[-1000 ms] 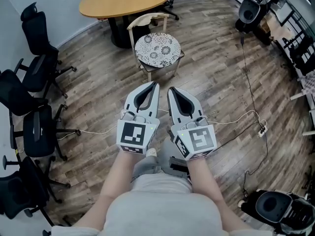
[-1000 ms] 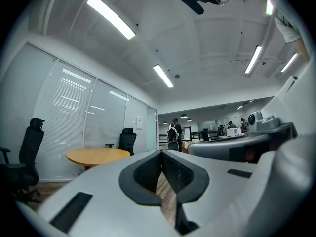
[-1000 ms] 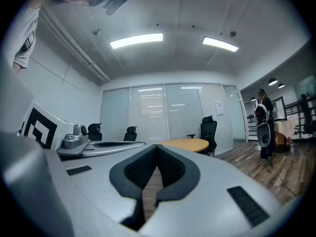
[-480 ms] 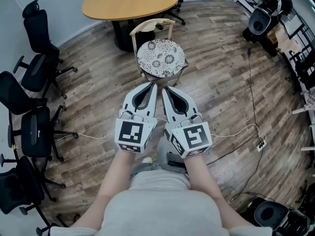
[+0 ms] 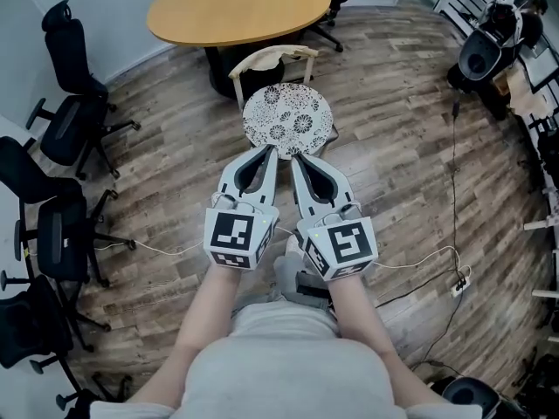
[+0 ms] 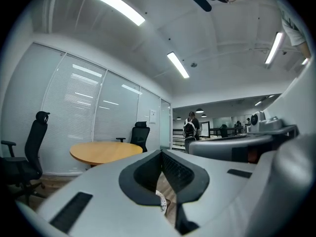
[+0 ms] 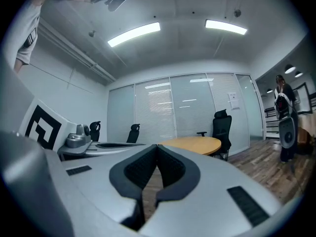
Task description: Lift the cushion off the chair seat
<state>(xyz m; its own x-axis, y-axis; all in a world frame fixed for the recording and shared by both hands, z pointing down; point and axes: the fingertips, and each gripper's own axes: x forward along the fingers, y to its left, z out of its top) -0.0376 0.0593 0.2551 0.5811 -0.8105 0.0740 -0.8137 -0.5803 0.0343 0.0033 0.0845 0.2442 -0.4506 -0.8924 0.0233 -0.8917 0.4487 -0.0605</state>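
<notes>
Head view: chair (image 5: 272,57) has drawn closer
Left claw (image 5: 272,150) and right claw (image 5: 295,157), closed and empty, now point at the near edge of the cushion (image 5: 286,119); lifting not begun.

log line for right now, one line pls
phase: pre-grasp | left gripper: shut, empty | right gripper: shut, empty | cushion: on chair seat, not gripped | round table: behind chair

The left gripper (image 5: 272,150) and right gripper (image 5: 295,156) have come forward. The cushion (image 5: 286,116), well ahead of the fingers (image 5: 230,179) before, now lies just at their tips.
</notes>
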